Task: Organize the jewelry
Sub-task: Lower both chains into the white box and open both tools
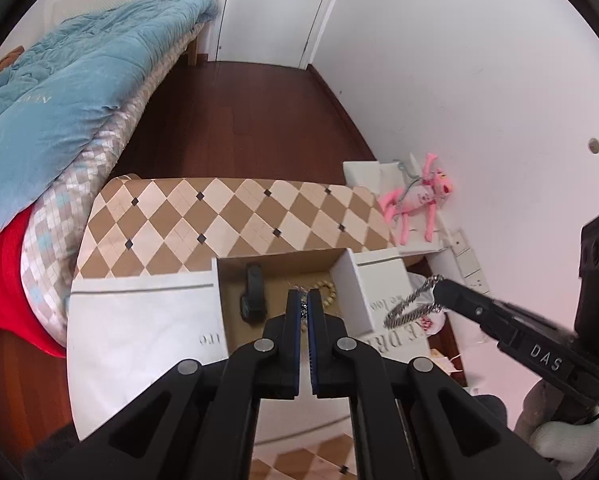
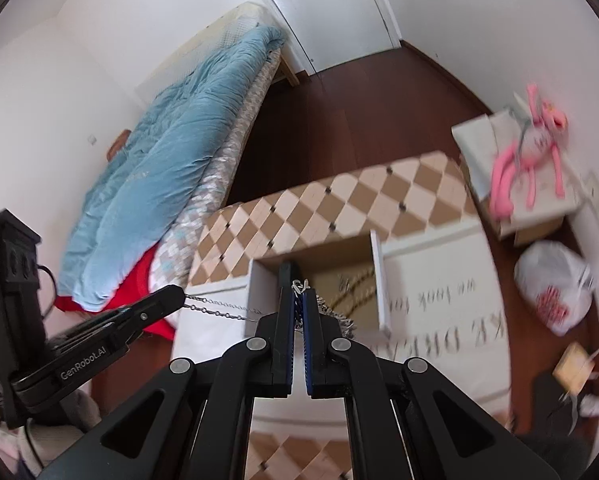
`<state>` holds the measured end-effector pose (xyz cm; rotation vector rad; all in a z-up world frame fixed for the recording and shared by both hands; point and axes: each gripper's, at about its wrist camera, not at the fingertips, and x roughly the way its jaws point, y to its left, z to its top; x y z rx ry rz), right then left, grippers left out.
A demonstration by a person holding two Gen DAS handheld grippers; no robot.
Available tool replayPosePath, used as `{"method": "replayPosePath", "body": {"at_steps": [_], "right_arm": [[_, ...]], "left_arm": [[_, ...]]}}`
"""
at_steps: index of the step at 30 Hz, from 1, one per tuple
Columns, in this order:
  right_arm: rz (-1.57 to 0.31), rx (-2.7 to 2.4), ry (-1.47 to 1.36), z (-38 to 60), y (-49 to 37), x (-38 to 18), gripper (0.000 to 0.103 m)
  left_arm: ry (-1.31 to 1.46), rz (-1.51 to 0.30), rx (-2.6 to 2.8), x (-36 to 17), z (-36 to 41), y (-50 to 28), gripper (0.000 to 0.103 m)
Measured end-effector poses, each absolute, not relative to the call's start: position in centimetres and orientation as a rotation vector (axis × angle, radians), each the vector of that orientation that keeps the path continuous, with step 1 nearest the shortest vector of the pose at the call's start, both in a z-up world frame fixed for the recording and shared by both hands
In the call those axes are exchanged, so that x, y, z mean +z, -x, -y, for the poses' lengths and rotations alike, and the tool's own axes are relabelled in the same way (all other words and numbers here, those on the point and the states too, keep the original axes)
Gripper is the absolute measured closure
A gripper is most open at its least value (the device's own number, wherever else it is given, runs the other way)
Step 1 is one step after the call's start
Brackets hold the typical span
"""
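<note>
So on the left side, the left gripper [image 1: 304, 300] is pinched fully closed with a bit of silver chain [image 2: 219, 313] caught between its blue pads. From there two fine strands run across, fairly taut, to the right gripper [image 2: 298, 294], which is also clamped tight on it, with what looks like the clasp [image 2: 299, 285] poking out just above its tips. A chunkier clump of links [image 1: 409, 306] dangles off the right claw. Can't tell if that's the same piece or a second one tangled in. The whole thing hangs in the air above the open box [image 1: 351, 280], where a black band [image 1: 253, 292] and a wooden bead bracelet [image 1: 328, 290] already sit on the bottom. Handling-wise, my read: it's light, totally limp and slippery, so it'll sag, swing and knot up the second the tension goes. The fine strands look like they'd snap or kink if pulled apart hard. I'd hold it near the ends or the clasp like this, keep it gently stretched, and lower it in rather than dropping it.
</note>
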<state>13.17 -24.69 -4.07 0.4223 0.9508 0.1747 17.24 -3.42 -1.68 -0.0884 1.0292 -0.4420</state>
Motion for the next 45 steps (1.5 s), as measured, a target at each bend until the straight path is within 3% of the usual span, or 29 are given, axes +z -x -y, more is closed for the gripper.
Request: {"method": "replayPosePath", "body": {"at_steps": [8,19,20,22,23,24,28,30,31,32,36,38,40,45], "right_arm": [[-1.068,0.151,-0.381,24.5,-18.9,-7.6,0.099],[-1.169,0.16,-0.316,23.6,-22.9,-10.8,0.099],[-1.188,0.172,-0.307,23.4,-23.0,-11.1,0.099],[-1.269,0.187,-0.281,22.8,-22.8,-12.5,0.099],[-1.299,0.181,-0.256,22.5,-22.7,-13.1,0.099],[-1.317,0.172,-0.231,22.4,-22.5,-13.6,0.098],[-1.326,0.14,-0.195,22.5,-21.5,-13.9,0.097],[-1.296,0.116,-0.165,22.7,-21.1,-13.2,0.084],[-1.281,0.107,-0.155,22.7,-20.9,-12.7,0.068],[-1.274,0.102,-0.14,22.7,-20.8,-12.4,0.054],[-1.255,0.055,-0.065,22.4,-19.9,-12.2,0.036],[-1.259,0.04,-0.048,22.2,-19.5,-12.8,0.013],[-1.267,0.02,-0.034,22.1,-19.0,-13.6,0.001],[-1.264,-0.02,-0.023,21.9,-17.9,-15.0,0.001]], "left_arm": [[0.084,-1.166,-0.391,-7.3,3.3,-21.6,0.102],[0.076,-1.274,-0.292,-10.2,3.4,-23.3,0.097],[0.055,-1.281,-0.256,-10.5,3.4,-23.4,0.093],[0.023,-1.277,-0.221,-10.7,3.5,-23.4,0.071],[0.018,-1.258,-0.209,-10.7,3.4,-23.3,0.045],[0.009,-1.241,-0.187,-10.6,3.3,-23.1,0.026],[-0.007,-1.194,-0.136,-10.4,2.6,-22.8,0.018],[0.0,-1.199,-0.131,-10.5,2.3,-22.8,0.004],[0.0,-1.195,-0.128,-10.4,2.1,-22.6,0.002],[-0.005,-1.193,-0.12,-10.4,2.0,-22.6,0.001],[-0.032,-1.168,-0.096,-10.2,1.8,-21.6,0.001],[-0.042,-1.164,-0.092,-10.3,1.9,-21.0,0.001],[-0.059,-1.161,-0.093,-10.5,2.1,-20.3,0.001],[-0.077,-1.163,-0.096,-10.9,2.5,-19.1,0.001]]}}
